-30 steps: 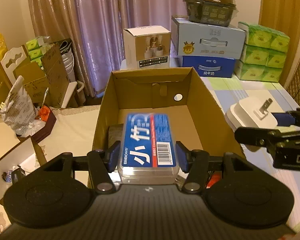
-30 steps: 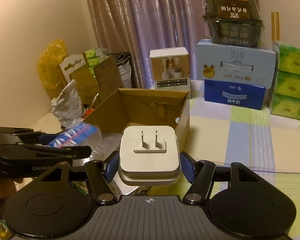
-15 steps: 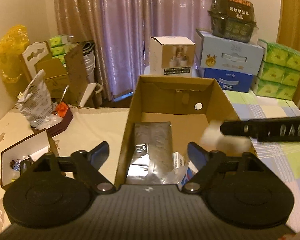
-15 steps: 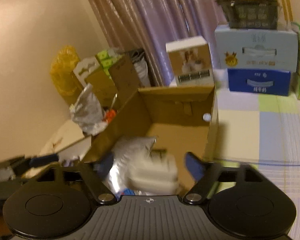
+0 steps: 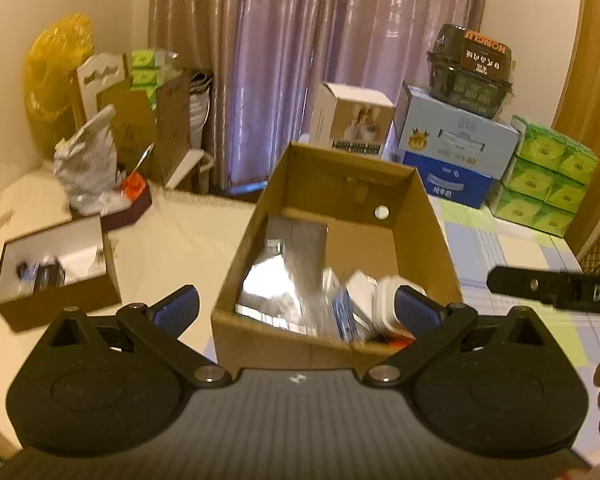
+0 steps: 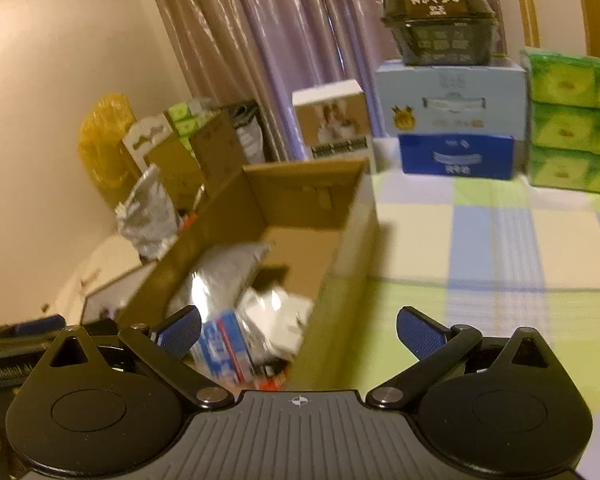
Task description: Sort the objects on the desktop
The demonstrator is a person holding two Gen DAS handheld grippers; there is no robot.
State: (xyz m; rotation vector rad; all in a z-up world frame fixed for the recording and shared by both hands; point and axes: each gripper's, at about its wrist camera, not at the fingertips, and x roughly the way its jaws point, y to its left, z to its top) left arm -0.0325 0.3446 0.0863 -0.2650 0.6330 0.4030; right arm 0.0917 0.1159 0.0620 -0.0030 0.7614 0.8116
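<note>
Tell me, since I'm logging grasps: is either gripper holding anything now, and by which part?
Nothing is held. The left gripper and right gripper are both open and empty above the cardboard box.

The right gripper point(image 6: 298, 330) filled the bottom of the frame, its blue-padded fingers point(image 6: 418, 336) spread wide with nothing between them. Left of centre sat an open cardboard box point(image 6: 340, 264) on a checked tablecloth point(image 6: 500, 248). Inside lay a silver foil pouch point(image 6: 220, 276), a blue-and-red labelled case point(image 6: 224, 346) and a white plug adapter point(image 6: 288, 322) — all blurred. At the lower left edge, part of the left gripper point(image 6: 16, 354) showed.
</note>
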